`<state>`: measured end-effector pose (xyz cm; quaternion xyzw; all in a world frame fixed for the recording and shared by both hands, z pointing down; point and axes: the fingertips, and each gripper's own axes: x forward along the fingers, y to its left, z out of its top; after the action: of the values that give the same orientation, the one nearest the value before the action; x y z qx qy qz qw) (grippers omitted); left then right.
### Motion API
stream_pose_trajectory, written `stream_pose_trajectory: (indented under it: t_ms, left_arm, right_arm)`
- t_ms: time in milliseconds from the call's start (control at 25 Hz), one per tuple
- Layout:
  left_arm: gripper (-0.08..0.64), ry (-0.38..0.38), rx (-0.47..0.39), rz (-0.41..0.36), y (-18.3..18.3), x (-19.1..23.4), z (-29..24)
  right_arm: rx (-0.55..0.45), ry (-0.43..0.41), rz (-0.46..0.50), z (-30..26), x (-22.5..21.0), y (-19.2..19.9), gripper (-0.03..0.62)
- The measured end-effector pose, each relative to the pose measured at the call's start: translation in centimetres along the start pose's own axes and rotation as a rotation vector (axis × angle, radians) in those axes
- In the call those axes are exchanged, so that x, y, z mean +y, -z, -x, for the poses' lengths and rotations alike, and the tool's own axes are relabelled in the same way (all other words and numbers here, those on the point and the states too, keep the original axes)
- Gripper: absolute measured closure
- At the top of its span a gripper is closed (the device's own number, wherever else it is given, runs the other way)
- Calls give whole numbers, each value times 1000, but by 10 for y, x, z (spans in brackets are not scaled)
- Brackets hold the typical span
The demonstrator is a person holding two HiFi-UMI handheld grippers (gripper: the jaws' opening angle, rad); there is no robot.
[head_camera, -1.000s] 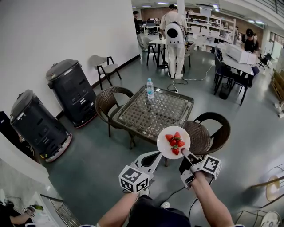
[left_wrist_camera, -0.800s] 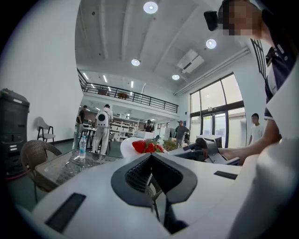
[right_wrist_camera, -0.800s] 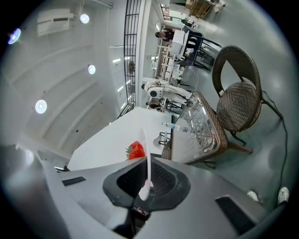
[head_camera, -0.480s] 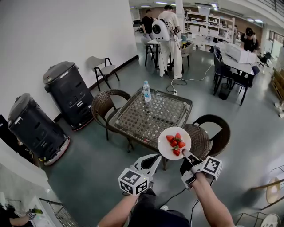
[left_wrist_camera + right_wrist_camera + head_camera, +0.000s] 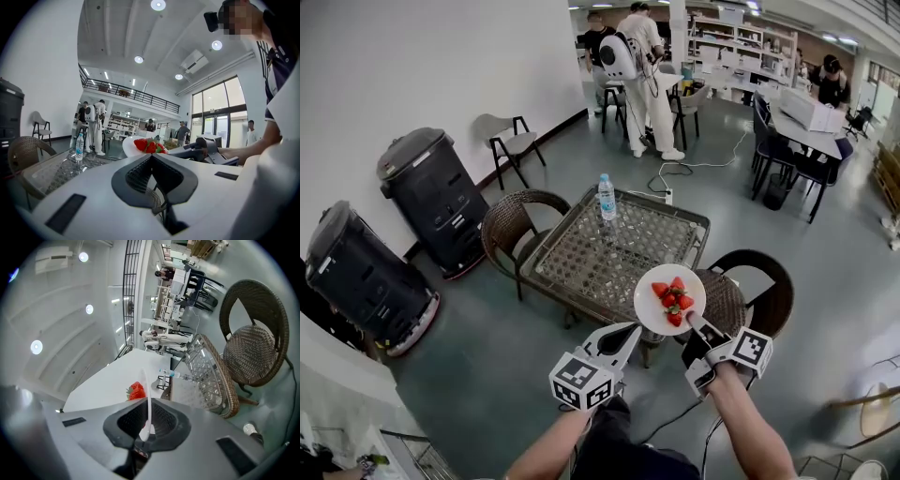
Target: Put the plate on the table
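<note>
Room: open hall with a grey floor, where a glass-topped table (image 5: 609,253) stands among wicker chairs (image 5: 741,291) and a water bottle (image 5: 607,197) stands at its far edge.
Plate (image 5: 648,306): white, carrying strawberries (image 5: 671,300); we hold it in the air above the table's near corner.
Right gripper (image 5: 694,328): our jaws pinch the plate's near rim.
Left gripper (image 5: 623,336): our jaws are together on nothing, just left of the plate.

The plate (image 5: 669,287), with strawberries (image 5: 671,300) on it, sits in the right gripper (image 5: 696,325) at the table's (image 5: 619,246) near right corner, just left of a wicker chair (image 5: 750,291). The left gripper (image 5: 623,337) hangs to the plate's left. A water bottle (image 5: 607,198) stands on the table's far left corner.
</note>
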<state>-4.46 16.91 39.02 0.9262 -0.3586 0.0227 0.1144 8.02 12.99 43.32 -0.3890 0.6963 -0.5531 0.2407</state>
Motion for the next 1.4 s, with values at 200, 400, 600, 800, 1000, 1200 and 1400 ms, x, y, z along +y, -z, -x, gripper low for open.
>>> stream_pose_trajectory:
  t_ms: [200, 400, 600, 800, 1000, 1200, 1400]
  left_arm:
    - [554, 17, 22, 23, -1, 47, -26]
    - [554, 68, 42, 35, -10, 91, -59]
    - [554, 119, 62, 49, -18, 135, -86]
    - [554, 162, 68, 66, -29, 171, -106]
    - [554, 180, 70, 80, -33, 198, -118]
    - [554, 177, 70, 84, -36, 207, -130]
    - [554, 157, 80, 92, -34, 212, -142]
  right_arm:
    - [-19, 9, 4, -43, -6, -23, 578]
    - [-59, 42, 1, -83, -14, -49, 578]
    - [-113, 68, -18, -122, -20, -69, 578]
    - [-157, 95, -15, -154, -18, -89, 578]
    - [-191, 102, -4, -172, -13, -105, 578]
    - [-213, 110, -3, -177, -17, -126, 578]
    - [-208, 109, -13, -183, -26, -140, 578]
